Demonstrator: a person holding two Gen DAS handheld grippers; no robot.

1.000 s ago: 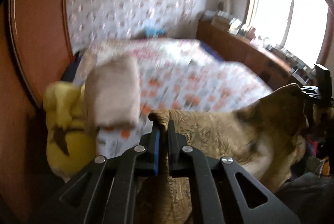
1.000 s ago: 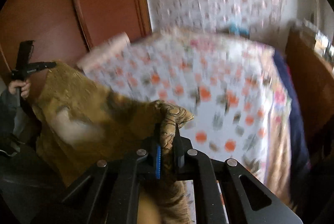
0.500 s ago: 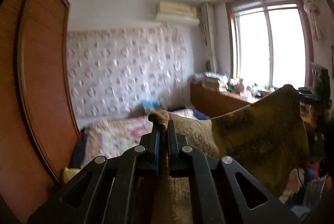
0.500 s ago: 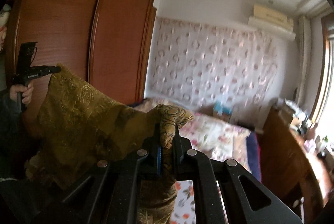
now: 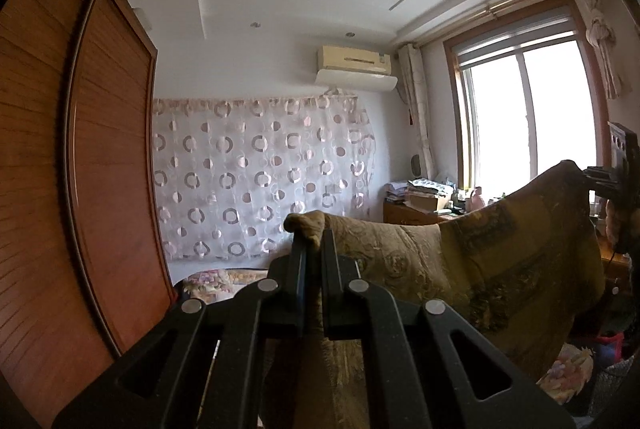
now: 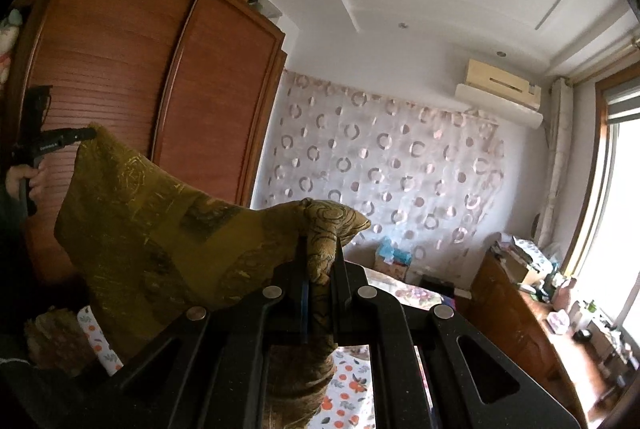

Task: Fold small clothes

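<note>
An olive-gold patterned garment (image 5: 480, 261) hangs stretched in the air between my two grippers, held up high. My left gripper (image 5: 313, 241) is shut on one top corner, and the cloth bunches out above its fingertips. My right gripper (image 6: 321, 249) is shut on the other top corner of the garment (image 6: 160, 241). In the right wrist view the left gripper (image 6: 86, 133) shows at the far left, pinching its corner, with a hand (image 6: 28, 179) on its handle. In the left wrist view the right gripper (image 5: 592, 173) shows at the far right edge.
A bed with an orange-printed sheet (image 6: 348, 385) lies below the garment. A tall wooden wardrobe (image 6: 160, 89) stands on the left. A wooden sideboard (image 6: 532, 329) crowded with small items runs under the window (image 5: 528, 117). A circle-patterned curtain (image 5: 260, 181) covers the far wall.
Both grippers have risen and tilted up toward level, lifting the garment off the bed. The views now show wall and ceiling instead of the bedsheet. Both grips are unchanged.
</note>
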